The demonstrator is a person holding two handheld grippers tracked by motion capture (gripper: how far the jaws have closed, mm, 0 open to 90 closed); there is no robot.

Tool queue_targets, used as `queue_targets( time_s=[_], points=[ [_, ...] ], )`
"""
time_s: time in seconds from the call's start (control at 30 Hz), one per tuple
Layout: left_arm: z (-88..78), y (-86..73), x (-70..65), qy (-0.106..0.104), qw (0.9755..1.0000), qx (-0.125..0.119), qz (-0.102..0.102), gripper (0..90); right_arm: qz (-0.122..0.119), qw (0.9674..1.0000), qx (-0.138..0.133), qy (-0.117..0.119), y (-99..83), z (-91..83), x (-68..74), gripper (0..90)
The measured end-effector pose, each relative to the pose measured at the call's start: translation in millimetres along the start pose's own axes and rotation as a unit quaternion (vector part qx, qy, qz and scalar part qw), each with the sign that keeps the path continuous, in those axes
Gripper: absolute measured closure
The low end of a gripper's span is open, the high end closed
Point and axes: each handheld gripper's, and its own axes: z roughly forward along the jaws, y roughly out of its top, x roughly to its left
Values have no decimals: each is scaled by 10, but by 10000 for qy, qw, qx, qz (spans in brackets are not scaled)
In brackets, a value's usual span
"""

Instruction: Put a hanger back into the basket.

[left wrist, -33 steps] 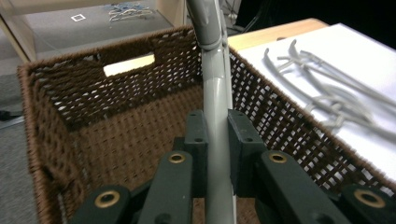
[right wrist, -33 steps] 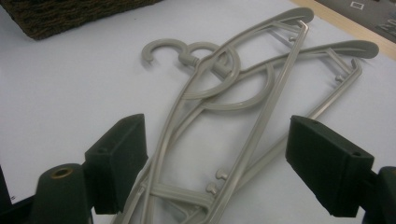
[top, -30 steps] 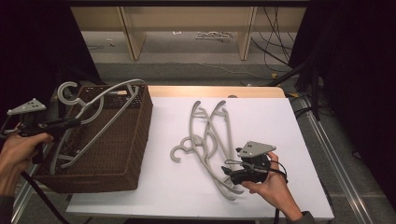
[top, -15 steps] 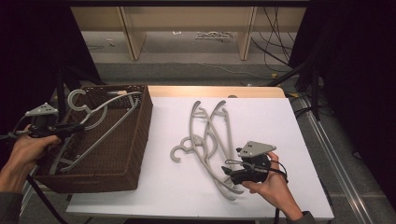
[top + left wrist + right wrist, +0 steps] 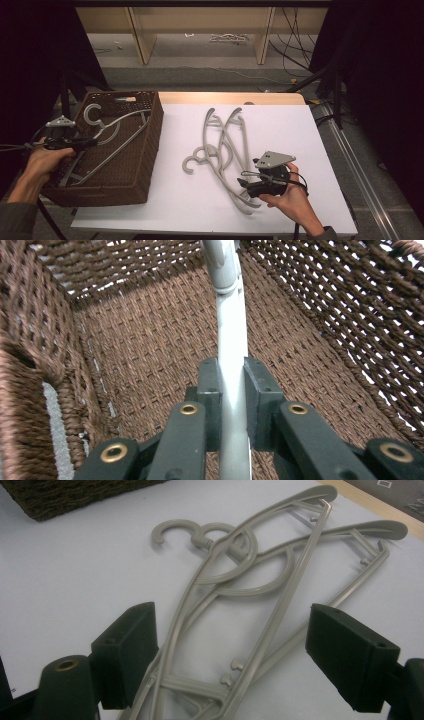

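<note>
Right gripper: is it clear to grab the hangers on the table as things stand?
Probably yes. The right gripper is open, its jaws standing either side of the near ends of the two hangers on the white table, with nothing between. The left gripper is off in the basket, shut on another hanger.

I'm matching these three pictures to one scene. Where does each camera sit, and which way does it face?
High view: above the person's side, looking forward and down on the white table; both forearms show.
Left gripper view: rides the left gripper, looking into the wicker basket; its jaws clamp a grey hanger.
Right gripper view: rides the right gripper, facing two hangers; jaws apart.
Shared: high and right gripper views both show those two hangers.
</note>
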Motion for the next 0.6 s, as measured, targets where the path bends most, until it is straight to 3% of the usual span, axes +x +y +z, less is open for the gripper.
queue_targets(
  time_s=[0.03,0.1,0.13,0.27,0.33,0.47,0.53,0.57,0.6],
  points=[
    [1,-1,14,-14,9999,153,3,791,28,10000,38,-2,-3,0,4,218],
    [45,-34,28,97,9999,53,-42,787,24,10000,38,-2,-4,3,3,218],
    [34,-33,37,145,9997,211,-42,783,13,10000,16,-8,-6,8,4,218],
    [63,-89,27,269,9992,243,-168,751,-23,10000,8,-14,-9,18,5,218],
    [26,-91,33,356,9989,84,-306,738,-6,10000,21,1,-8,19,7,218],
    [-116,-45,13,787,9960,-134,-396,648,5,10000,19,-2,-9,18,6,218],
    [-186,-3,-43,836,9948,-353,-454,591,3,10000,25,-14,-9,20,6,218],
    [-222,28,-92,879,9938,-494,-477,506,13,10000,20,-5,-10,21,9,218],
    [-271,68,-162,921,9927,-616,-469,506,13,10000,20,-5,-10,21,9,218]
  ],
)
